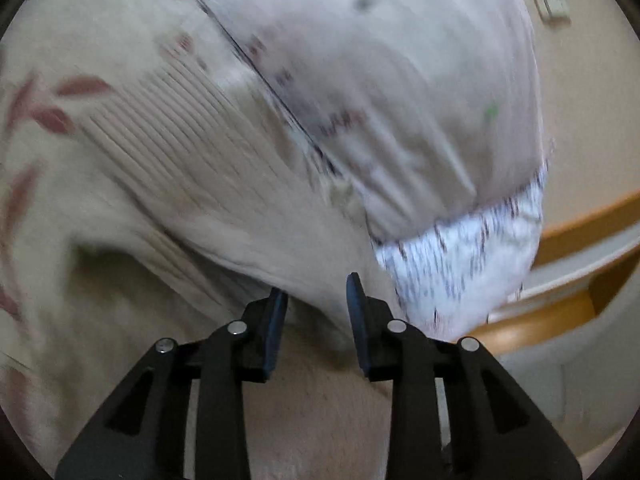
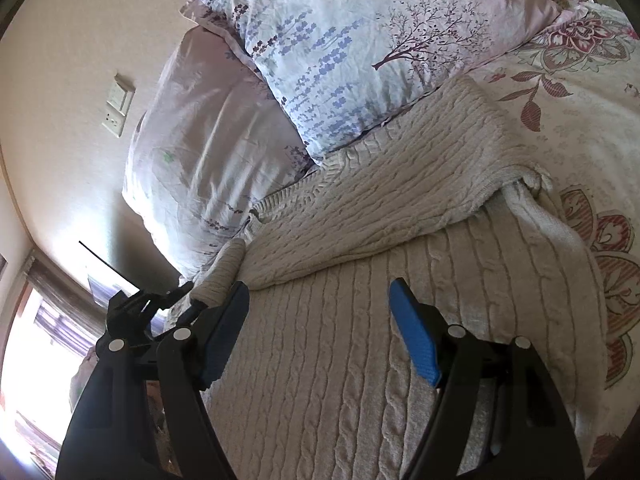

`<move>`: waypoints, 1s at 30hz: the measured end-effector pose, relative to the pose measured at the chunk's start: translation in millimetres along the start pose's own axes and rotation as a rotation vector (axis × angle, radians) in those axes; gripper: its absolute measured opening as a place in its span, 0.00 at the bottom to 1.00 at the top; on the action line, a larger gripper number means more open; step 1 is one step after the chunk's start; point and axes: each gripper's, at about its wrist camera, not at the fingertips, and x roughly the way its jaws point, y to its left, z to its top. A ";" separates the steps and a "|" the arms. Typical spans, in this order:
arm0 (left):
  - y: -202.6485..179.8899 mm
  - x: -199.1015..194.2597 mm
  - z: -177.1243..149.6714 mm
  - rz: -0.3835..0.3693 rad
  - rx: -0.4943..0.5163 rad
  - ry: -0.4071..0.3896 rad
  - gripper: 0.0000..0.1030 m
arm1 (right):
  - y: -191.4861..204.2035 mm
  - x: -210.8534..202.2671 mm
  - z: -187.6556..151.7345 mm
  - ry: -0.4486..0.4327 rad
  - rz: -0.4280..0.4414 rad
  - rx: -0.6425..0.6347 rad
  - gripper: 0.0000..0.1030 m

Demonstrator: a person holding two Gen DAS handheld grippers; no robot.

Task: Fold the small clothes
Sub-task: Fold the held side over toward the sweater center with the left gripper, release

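Observation:
A cream cable-knit sweater (image 2: 360,340) lies spread on the bed, with one part folded across its upper half (image 2: 384,200). My right gripper (image 2: 320,320) is open just above the sweater's body, its blue pads apart and empty. My left gripper (image 1: 316,320) is open close over the same knit (image 1: 180,168), which is blurred by motion there. The left gripper also shows in the right wrist view (image 2: 148,304), at the sweater's left edge near a rolled sleeve (image 2: 224,276).
Two floral pillows (image 2: 352,60) (image 2: 208,152) lie against the wall behind the sweater. A floral bedspread (image 2: 580,112) covers the bed to the right. A wooden bed frame (image 1: 580,236) and a wall switch (image 2: 118,104) are at the side.

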 end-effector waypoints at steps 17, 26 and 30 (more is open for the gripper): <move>-58.3 3.1 33.1 0.008 0.105 -0.101 0.06 | 5.8 -22.7 1.2 0.008 -0.032 -0.057 0.72; -176.2 124.7 -104.1 -0.038 0.666 0.321 0.29 | -11.2 -56.0 18.9 -0.077 -0.123 -0.022 0.72; -180.0 136.4 -156.6 0.021 0.892 0.403 0.48 | -17.1 -58.1 24.9 -0.063 -0.150 -0.003 0.72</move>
